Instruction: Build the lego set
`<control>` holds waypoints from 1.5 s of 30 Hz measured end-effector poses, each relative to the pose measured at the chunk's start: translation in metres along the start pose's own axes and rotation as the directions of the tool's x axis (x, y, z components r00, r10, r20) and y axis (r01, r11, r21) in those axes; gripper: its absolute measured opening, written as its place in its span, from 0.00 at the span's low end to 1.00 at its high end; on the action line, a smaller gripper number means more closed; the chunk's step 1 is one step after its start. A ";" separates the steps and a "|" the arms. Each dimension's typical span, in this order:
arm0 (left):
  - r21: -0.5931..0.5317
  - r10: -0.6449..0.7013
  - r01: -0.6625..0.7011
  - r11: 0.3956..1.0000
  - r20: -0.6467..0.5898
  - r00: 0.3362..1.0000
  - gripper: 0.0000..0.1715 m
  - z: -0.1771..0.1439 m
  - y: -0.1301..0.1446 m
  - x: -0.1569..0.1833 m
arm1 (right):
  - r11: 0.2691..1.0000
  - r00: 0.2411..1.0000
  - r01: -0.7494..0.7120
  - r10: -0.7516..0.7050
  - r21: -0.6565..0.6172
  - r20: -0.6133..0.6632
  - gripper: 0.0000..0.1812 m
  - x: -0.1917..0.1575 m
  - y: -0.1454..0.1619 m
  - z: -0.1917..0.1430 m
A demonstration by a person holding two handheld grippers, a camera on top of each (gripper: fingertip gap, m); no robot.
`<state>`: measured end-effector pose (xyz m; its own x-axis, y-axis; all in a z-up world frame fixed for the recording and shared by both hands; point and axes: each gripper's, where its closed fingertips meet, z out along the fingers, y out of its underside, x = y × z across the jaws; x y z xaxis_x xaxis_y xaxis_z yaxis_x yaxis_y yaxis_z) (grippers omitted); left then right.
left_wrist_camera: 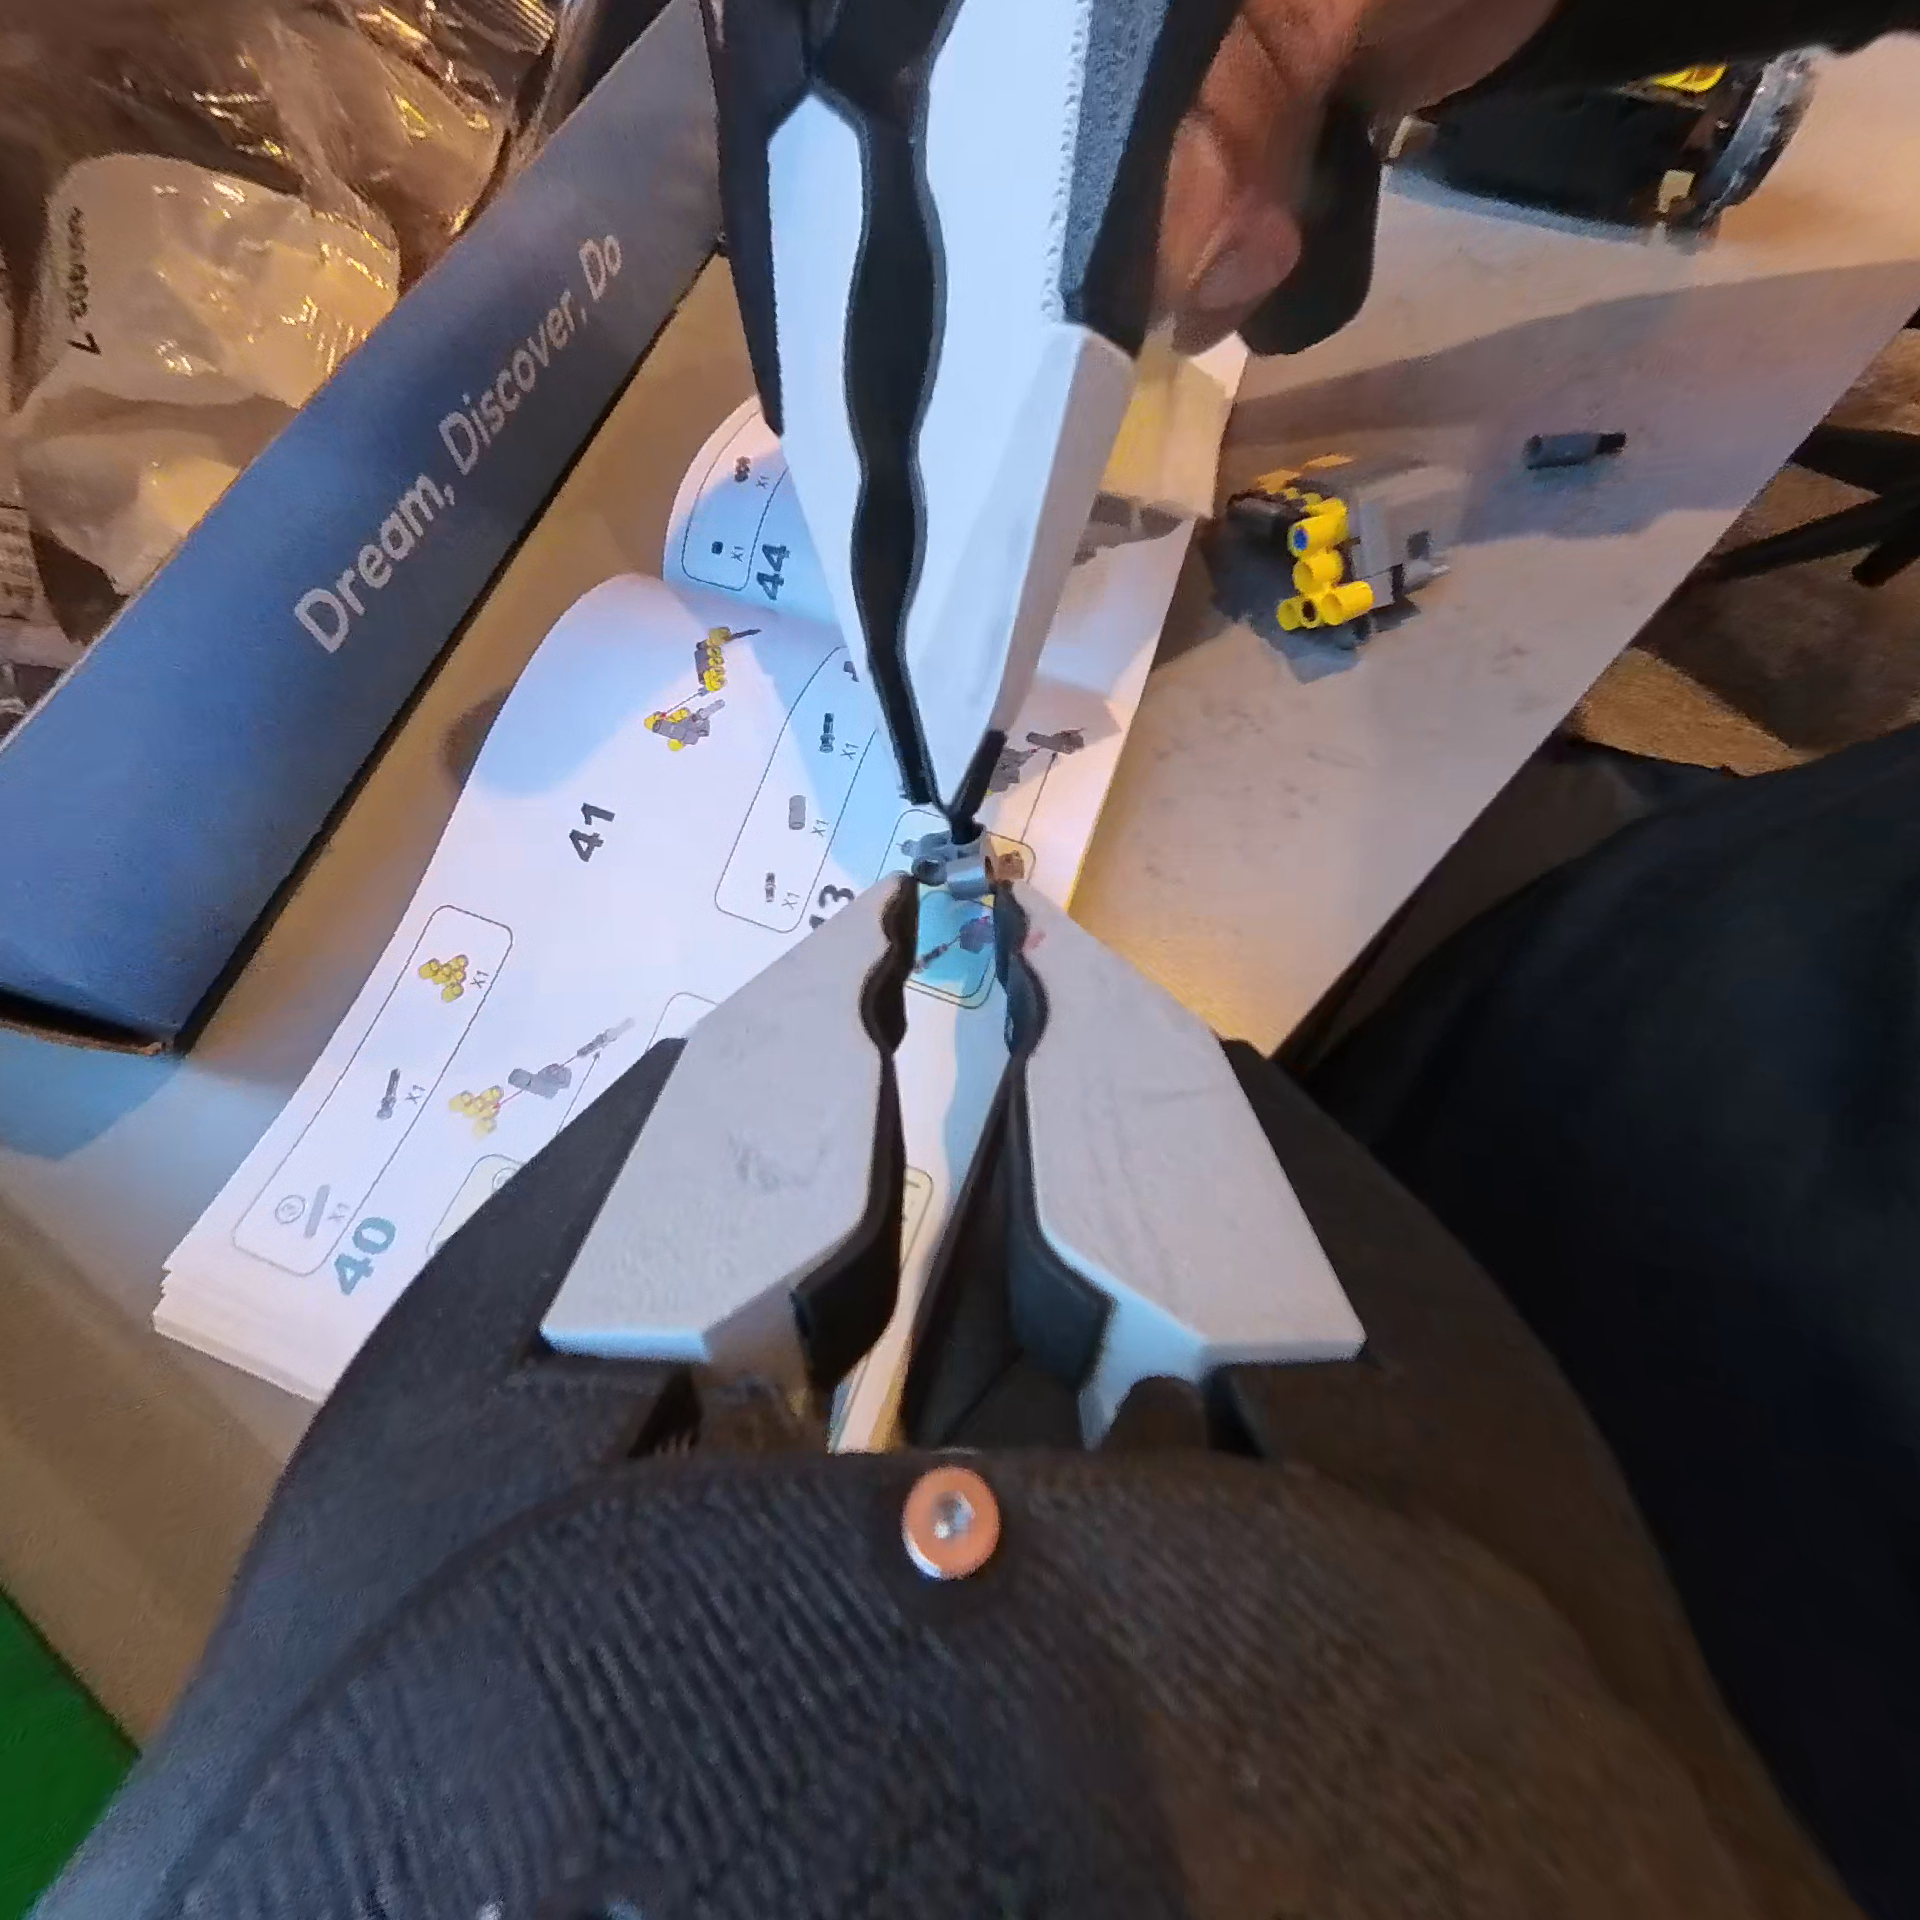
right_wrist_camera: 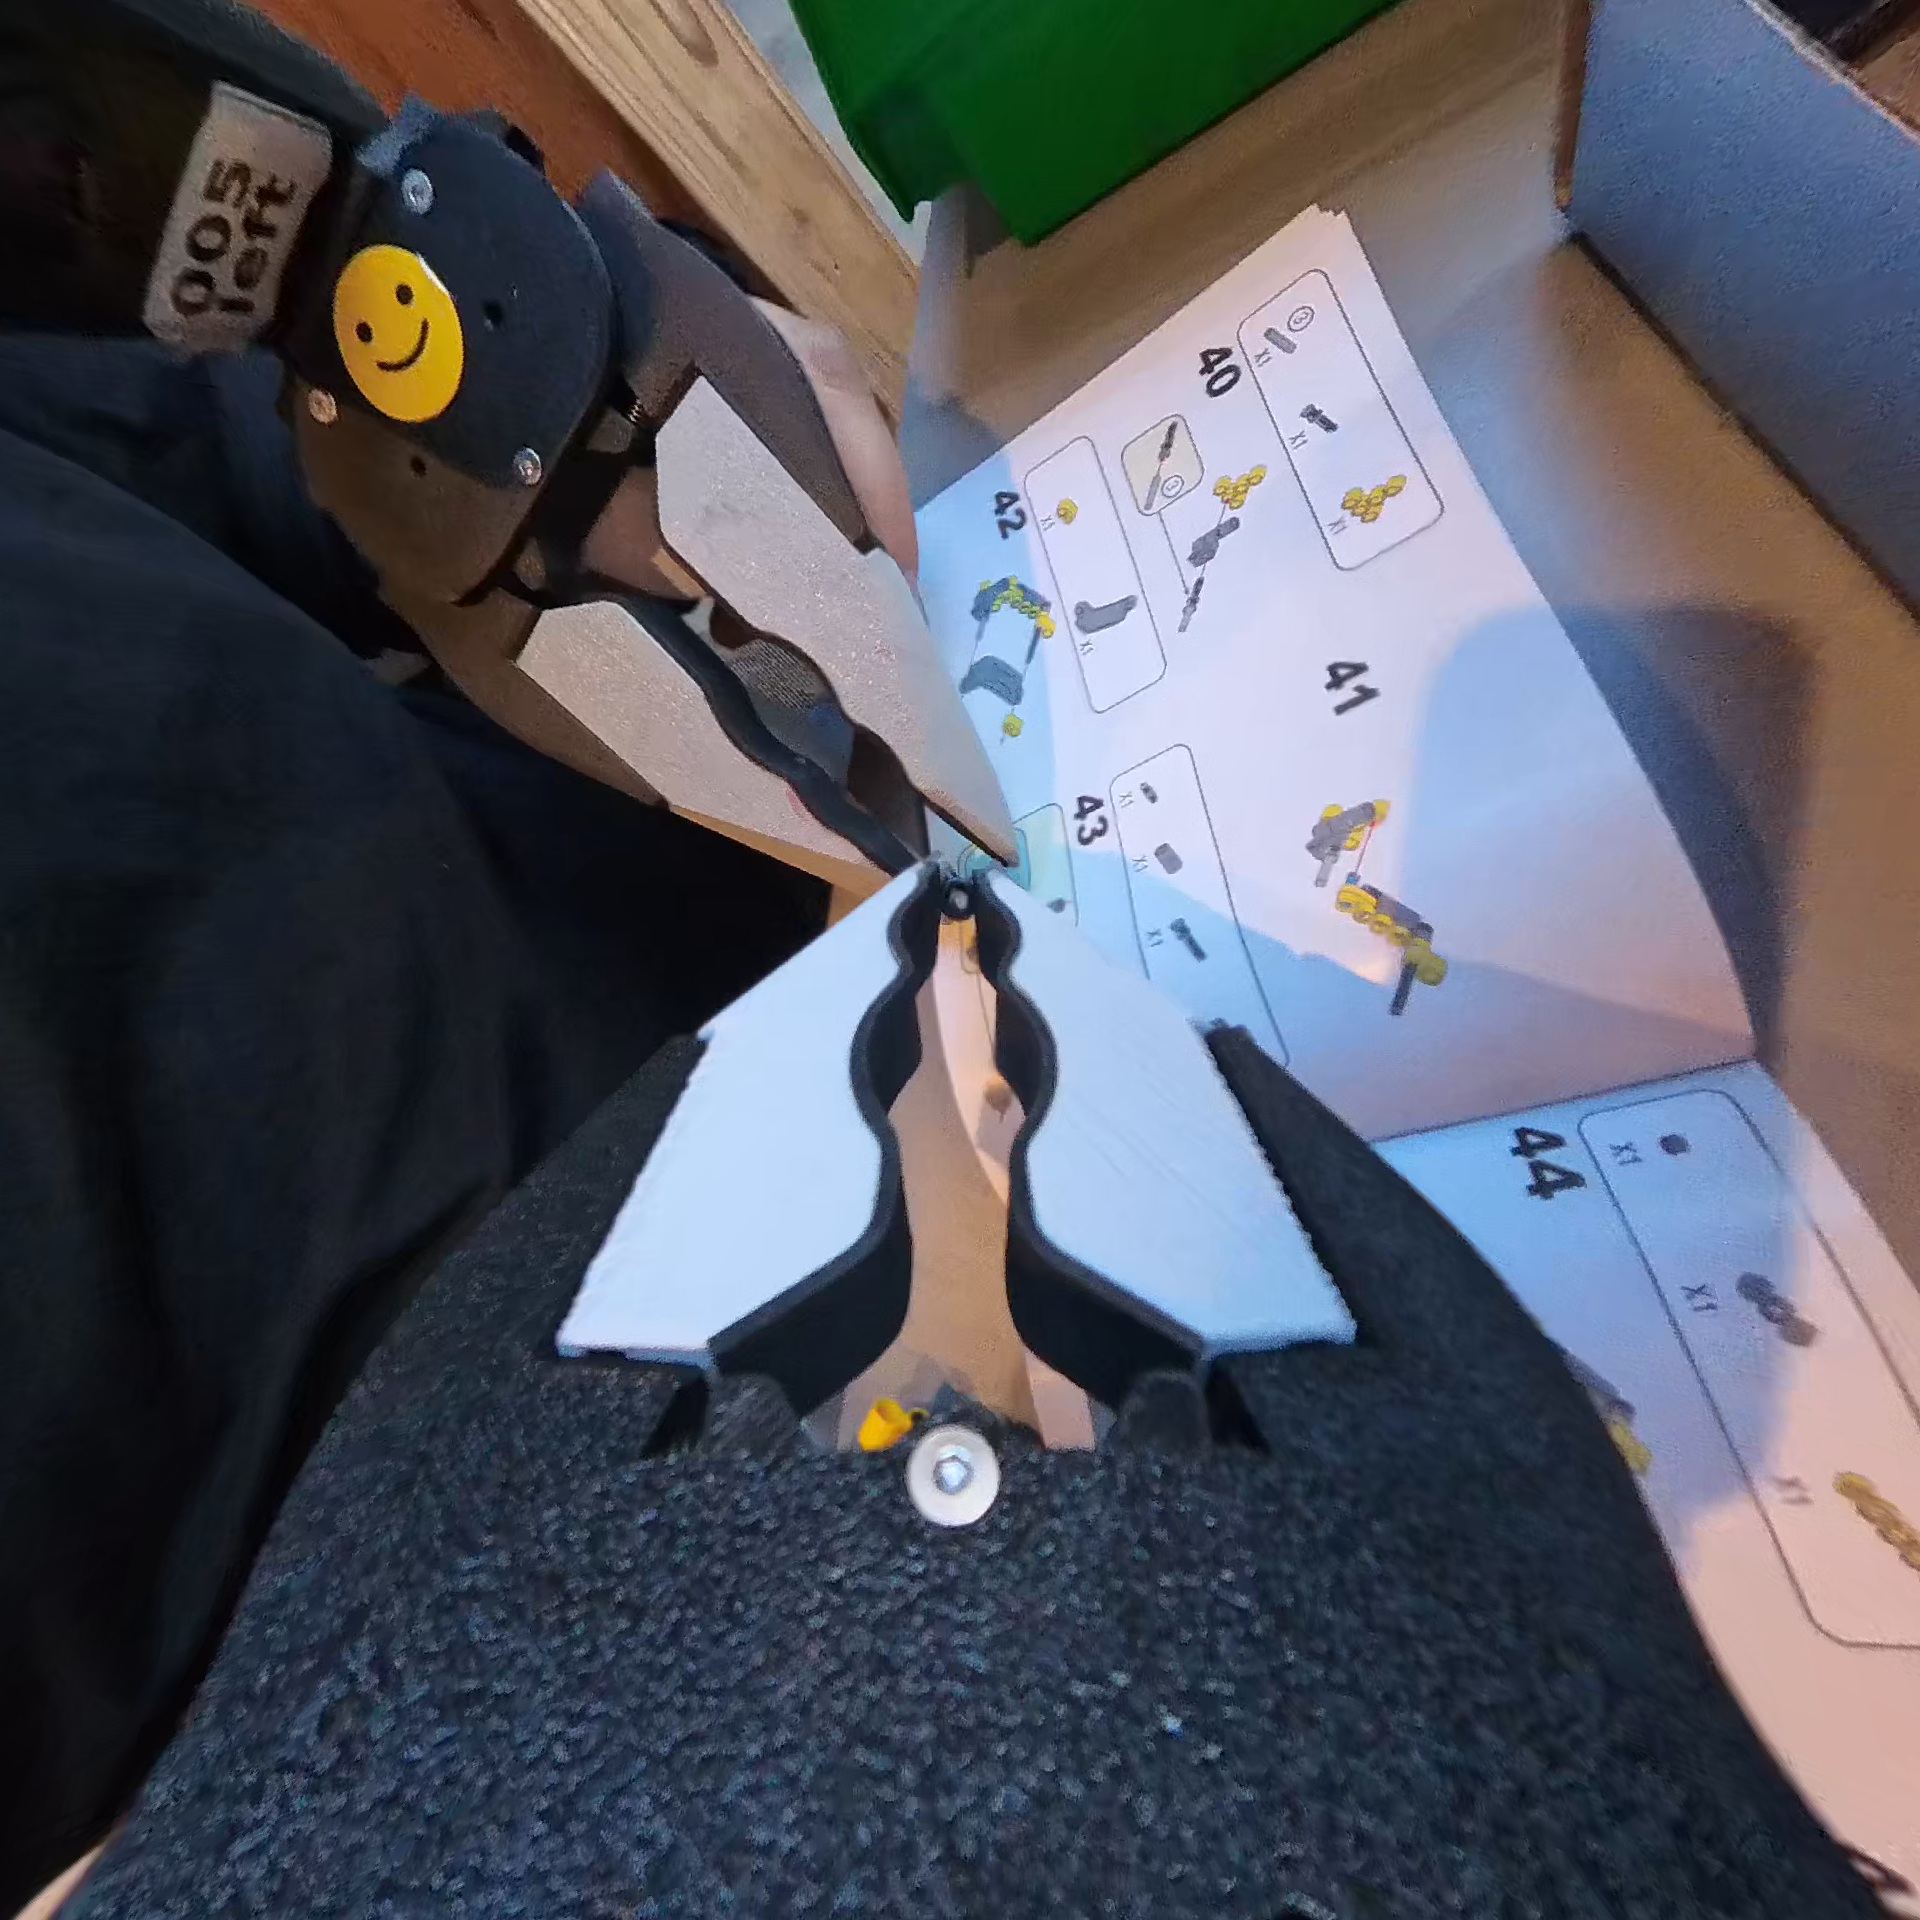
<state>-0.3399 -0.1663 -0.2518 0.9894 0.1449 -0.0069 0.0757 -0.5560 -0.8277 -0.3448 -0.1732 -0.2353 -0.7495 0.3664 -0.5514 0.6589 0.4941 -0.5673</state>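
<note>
Currently on my desk (left_wrist_camera: 1299, 748), largest first: dark blue box (left_wrist_camera: 260, 623) along its far side; open instruction booklet (left_wrist_camera: 582, 935) flat beside it. My left gripper (left_wrist_camera: 951, 904), fingers nearly together, pinches the small grey connector piece (left_wrist_camera: 951, 857) above the booklet. My right gripper (right_wrist_camera: 956, 899), tips likewise narrowed, meets that same piece from the opposite side; whether its tips clamp a black pin there, I cannot tell. Yellow-and-grey brick assembly (left_wrist_camera: 1340, 556) and black pin (left_wrist_camera: 1574, 449) lie apart on the desk.
</note>
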 end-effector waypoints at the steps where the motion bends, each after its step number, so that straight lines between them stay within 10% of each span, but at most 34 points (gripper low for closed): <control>1: 0.008 -0.004 0.004 1.000 0.000 1.000 0.07 -0.001 -0.001 0.000 | 1.000 1.000 -0.010 0.010 0.010 0.009 0.03 -0.001 -0.001 0.000; 6: 0.005 -0.024 0.024 1.000 0.008 1.000 0.08 -0.004 0.005 -0.001 | 0.996 0.997 -0.078 0.078 0.036 0.023 0.03 0.001 -0.001 0.005; 10: 0.030 0.213 -0.217 0.976 0.093 0.972 0.12 -0.016 -0.002 0.003 | 0.987 0.985 -0.159 0.158 0.018 0.063 0.03 0.001 0.003 0.004; 19: -0.059 0.651 -0.651 0.757 0.154 0.743 0.07 -0.019 -0.008 0.014 | 0.960 0.942 -0.273 0.279 -0.058 0.185 0.02 -0.011 0.007 0.010; 37: -0.058 0.727 -0.724 0.687 0.069 0.684 0.06 -0.015 -0.006 0.023 | 0.892 0.815 -0.443 0.441 -0.087 0.376 0.03 -0.021 0.009 0.003; 45: 0.046 0.550 -0.554 0.831 0.074 0.832 0.04 -0.019 -0.017 0.013 | 0.945 0.890 -0.320 0.278 0.063 0.361 0.04 -0.020 -0.009 -0.007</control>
<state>-0.3258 -0.1703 -0.2276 0.8555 -0.1252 -0.5025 -0.4910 -0.5045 -0.7102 -0.3361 -0.1794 -0.2150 -0.4608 0.1785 -0.8694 0.8670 0.3001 -0.3979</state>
